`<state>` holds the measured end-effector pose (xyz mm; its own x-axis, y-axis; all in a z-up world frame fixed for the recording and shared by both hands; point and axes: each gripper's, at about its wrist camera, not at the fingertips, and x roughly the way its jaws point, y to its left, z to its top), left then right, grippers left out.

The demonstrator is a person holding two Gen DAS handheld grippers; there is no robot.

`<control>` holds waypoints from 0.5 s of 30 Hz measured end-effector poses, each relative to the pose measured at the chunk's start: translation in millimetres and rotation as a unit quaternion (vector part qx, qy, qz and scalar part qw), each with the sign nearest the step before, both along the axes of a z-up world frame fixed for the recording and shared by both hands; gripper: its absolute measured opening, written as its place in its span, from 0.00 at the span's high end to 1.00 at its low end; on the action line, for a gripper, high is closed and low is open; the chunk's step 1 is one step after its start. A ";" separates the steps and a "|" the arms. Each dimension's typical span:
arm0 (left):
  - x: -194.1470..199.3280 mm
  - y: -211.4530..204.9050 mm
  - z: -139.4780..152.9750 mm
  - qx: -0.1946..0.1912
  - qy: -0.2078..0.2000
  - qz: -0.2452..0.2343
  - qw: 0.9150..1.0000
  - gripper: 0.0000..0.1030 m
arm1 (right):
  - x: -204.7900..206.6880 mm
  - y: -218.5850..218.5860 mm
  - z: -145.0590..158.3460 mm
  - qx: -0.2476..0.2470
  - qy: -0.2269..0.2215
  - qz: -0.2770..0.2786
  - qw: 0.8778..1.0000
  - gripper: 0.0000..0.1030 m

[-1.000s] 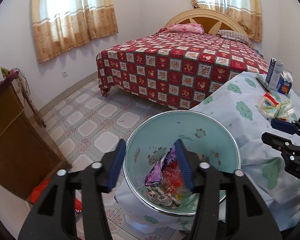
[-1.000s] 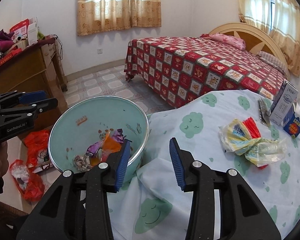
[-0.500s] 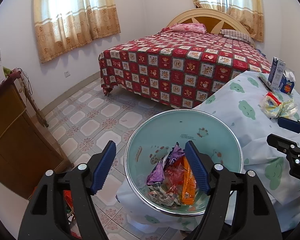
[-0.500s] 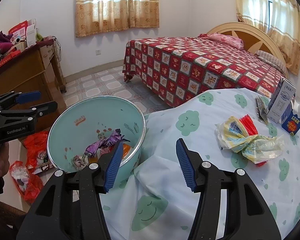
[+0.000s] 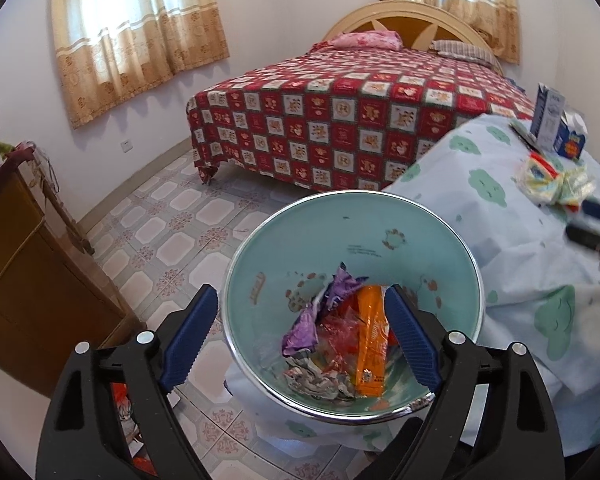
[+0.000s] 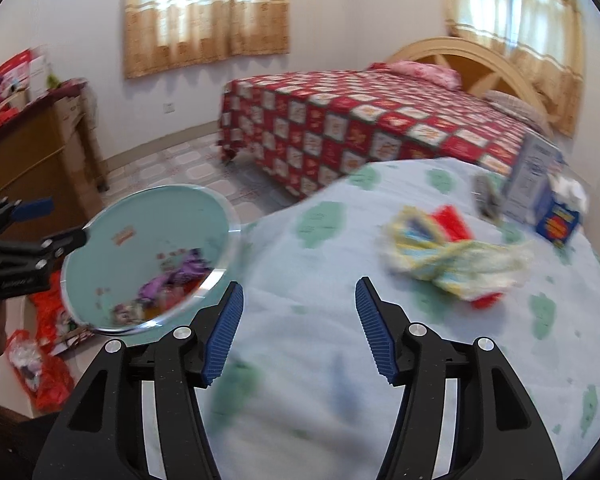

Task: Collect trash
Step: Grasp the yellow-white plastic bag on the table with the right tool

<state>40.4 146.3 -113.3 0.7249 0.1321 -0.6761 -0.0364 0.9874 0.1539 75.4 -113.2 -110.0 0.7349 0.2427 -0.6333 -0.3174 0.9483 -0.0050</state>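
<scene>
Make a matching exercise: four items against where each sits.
Items:
1. Orange wrapper
2. Crumpled yellow bag
3. Pink pillow
4. Blue carton

Places:
A. On the bed
B. Standing at the table's far edge
C. Inside the bin
D. Lying mid-table

Pairs: 1-C, 2-D, 3-A, 4-B

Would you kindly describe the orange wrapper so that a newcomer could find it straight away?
Start at the table draped in a pale blue cloth with green clouds; at its edge stands a round mint-green bin. Inside, among crumpled trash, lies the orange wrapper, beside a purple wrapper. It alone is long, flat and bright orange.
</scene>
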 end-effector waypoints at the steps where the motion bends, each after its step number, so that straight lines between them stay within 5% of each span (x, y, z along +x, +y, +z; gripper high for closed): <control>1: -0.2 -2.3 -1.6 0.002 0.001 -0.002 1.000 0.19 | 1.5 -11.0 1.9 0.002 -0.001 -0.015 1.000 0.43; 6: 3.8 -11.4 -7.7 -0.007 0.013 -0.014 1.000 0.18 | 22.7 -76.6 13.5 0.015 -0.005 -0.111 0.994 0.43; 15: 5.6 -10.3 -12.5 -0.015 0.023 -0.015 0.999 0.16 | 72.7 -104.9 -8.9 0.019 0.053 -0.129 0.990 0.35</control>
